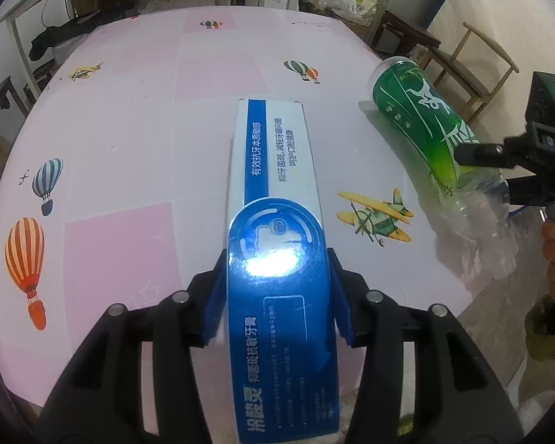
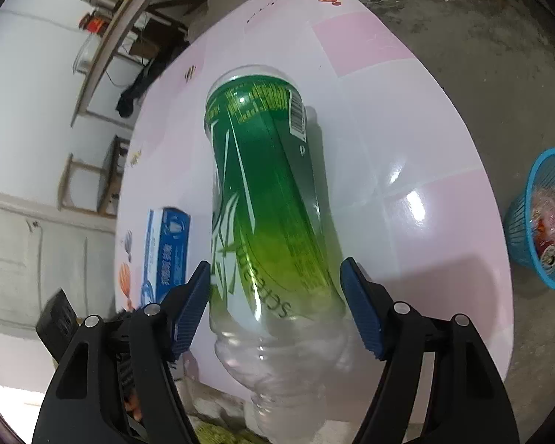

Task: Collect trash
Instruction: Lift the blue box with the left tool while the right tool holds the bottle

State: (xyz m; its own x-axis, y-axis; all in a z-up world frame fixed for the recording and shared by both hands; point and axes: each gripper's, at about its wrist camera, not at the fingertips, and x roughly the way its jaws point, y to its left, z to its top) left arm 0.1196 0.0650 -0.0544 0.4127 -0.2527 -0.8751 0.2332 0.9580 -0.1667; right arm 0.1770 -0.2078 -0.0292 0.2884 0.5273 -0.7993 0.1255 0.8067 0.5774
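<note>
We are at the pick-up step of collecting trash, with both pieces gripped and neither yet carried off the worktop.

Nearest in the left wrist view, our left claw (image 1: 277, 296) pinches the long blue-and-white cardboard toothpaste box (image 1: 277, 199) across its width, the ribbed blue pads (image 1: 215, 298) pressed on both long sides near the printed blue end. The box runs straight ahead between the fingers, and its far white end reaches out over the glossy pink-and-white worktop (image 1: 129, 118) printed with balloons and aeroplanes. Whether the box is lifted or resting on it, we cannot tell.

In the right wrist view, our right claw (image 2: 275, 307) straddles the clear plastic bottle with the green label (image 2: 266, 199), stood wide around its lower body where the label fades to yellow. The left pad lies against the label; the right pad sits at the bottle's edge, so we judge it a grip, though a light one. The bottle's base points away from us and its clear neck end hangs near the camera.

Farther off, on the concrete floor to the right of the worktop, stands a blue plastic mesh basket (image 2: 525, 222) already holding wrappers.

The next move, in our judgement, calls for lifting both items clear and swinging them rightward over that basket, then spreading each claw above its mouth. The bottle is round and slippery, so the hold wants firmness first.
</note>
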